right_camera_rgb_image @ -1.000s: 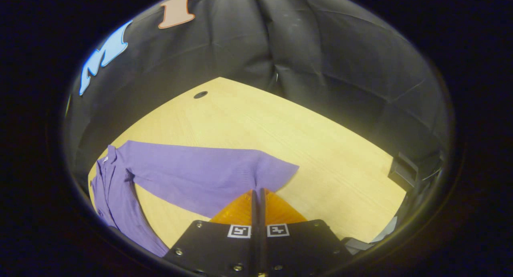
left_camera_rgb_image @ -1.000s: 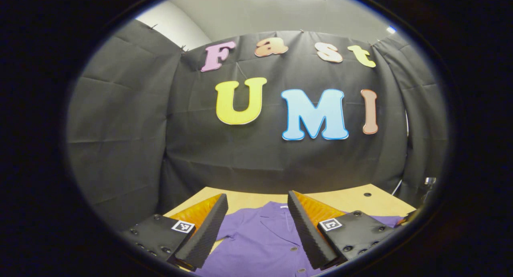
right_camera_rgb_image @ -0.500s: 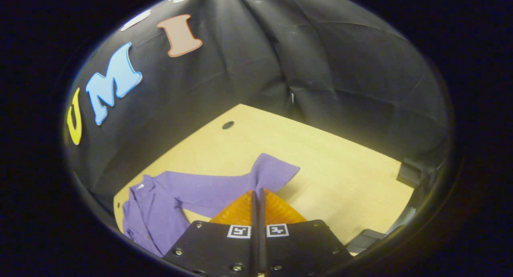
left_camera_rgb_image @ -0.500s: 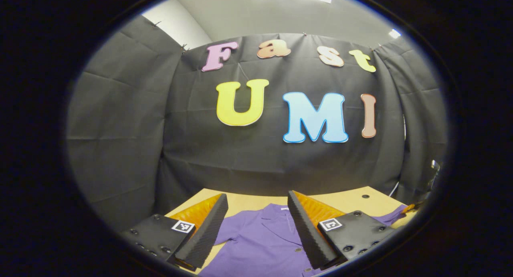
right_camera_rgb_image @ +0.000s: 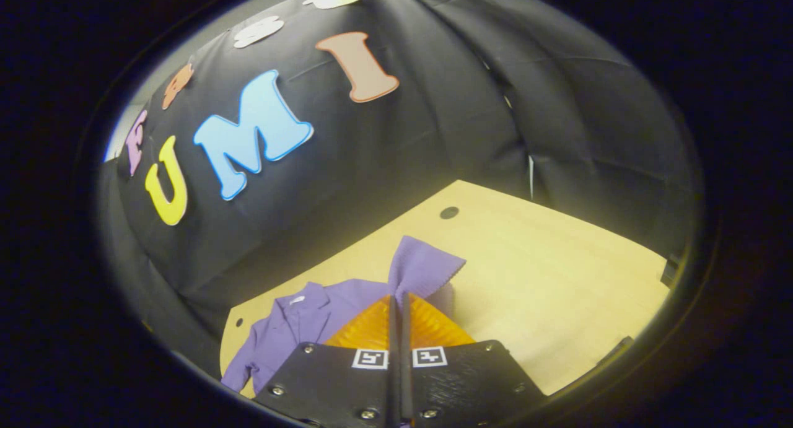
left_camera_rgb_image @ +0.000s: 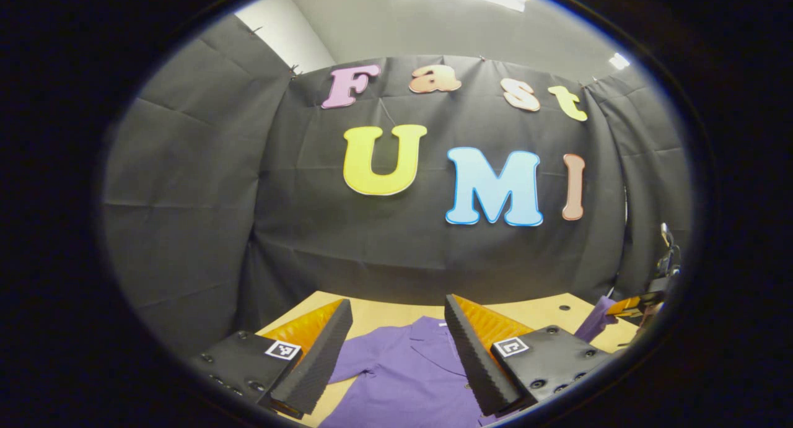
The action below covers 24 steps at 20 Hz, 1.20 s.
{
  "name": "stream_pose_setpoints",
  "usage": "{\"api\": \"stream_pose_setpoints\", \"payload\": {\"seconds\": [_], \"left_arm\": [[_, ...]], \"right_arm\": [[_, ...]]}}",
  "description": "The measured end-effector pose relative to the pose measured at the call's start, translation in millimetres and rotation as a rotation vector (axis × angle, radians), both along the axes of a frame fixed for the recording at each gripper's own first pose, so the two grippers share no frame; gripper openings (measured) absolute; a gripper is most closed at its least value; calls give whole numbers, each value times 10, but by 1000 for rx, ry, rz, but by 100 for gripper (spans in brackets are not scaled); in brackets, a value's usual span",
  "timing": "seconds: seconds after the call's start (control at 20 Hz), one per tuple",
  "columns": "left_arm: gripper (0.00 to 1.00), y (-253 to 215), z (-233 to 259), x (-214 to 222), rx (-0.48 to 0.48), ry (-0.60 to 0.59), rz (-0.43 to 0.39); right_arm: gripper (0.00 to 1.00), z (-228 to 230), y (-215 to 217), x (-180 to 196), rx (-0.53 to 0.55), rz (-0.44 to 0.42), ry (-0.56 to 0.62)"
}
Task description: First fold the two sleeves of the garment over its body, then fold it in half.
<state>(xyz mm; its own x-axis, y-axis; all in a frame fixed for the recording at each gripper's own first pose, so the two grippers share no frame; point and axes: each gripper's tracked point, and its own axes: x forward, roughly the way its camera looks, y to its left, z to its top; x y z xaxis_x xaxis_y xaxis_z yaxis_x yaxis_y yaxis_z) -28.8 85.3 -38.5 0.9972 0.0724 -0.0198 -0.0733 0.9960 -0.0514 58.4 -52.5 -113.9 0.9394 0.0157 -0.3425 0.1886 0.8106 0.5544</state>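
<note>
Now one purple garment, right gripper fingers clamped on one sleeve, left gripper fingers wide apart, empty.

The left gripper is held low and level, its two fingers spread wide apart with nothing between them, pointing straight ahead. The right gripper has its fingers pressed tight together, so that they meet in one thin line, and a fold of the sleeve is pinched at their tips and held up off the counter. In the left gripper view the right gripper shows far off at the right edge, raised, with cloth hanging from it.
</note>
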Motion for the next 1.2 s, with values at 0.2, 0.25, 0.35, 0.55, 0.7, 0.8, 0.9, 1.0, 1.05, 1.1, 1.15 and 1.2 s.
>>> {"api": "stream_pose_setpoints", "payload": {"seconds": [0.2,0.25,0.35,0.55,0.7,0.8,0.9,1.0,1.05,1.1,1.15,1.2], "left_arm": [[97,227,-33,-54,-2,2,10],[97,299,-32,-73,-3,1,14],[97,454,-56,-110,3,1,24],[97,769,-112,-177,9,8,48],[97,987,-151,-242,9,11,72],[97,1114,-188,-280,11,17,88],[97,1235,-223,-311,5,22,106],[97,1369,-272,-345,-5,28,130],[97,1420,-302,-359,-11,33,143],[97,1469,-343,-364,-18,39,154],[97,1512,-377,-379,-25,46,164],[97,1556,-398,-396,-30,50,173]], "right_arm": [[0,297,424,208,-24,68,-45],[0,361,535,277,-27,84,-56],[0,453,760,391,-39,120,-67],[0,553,1311,581,-76,208,-78],[0,564,1801,708,-97,284,-71],[0,518,2163,786,-90,334,-45],[0,437,2468,876,-104,372,-21],[0,337,2775,925,-115,409,5],[0,275,2918,961,-122,424,17],[0,204,3042,991,-137,438,33],[0,110,3167,1017,-156,453,53],[0,37,3278,1040,-173,469,64]]}}
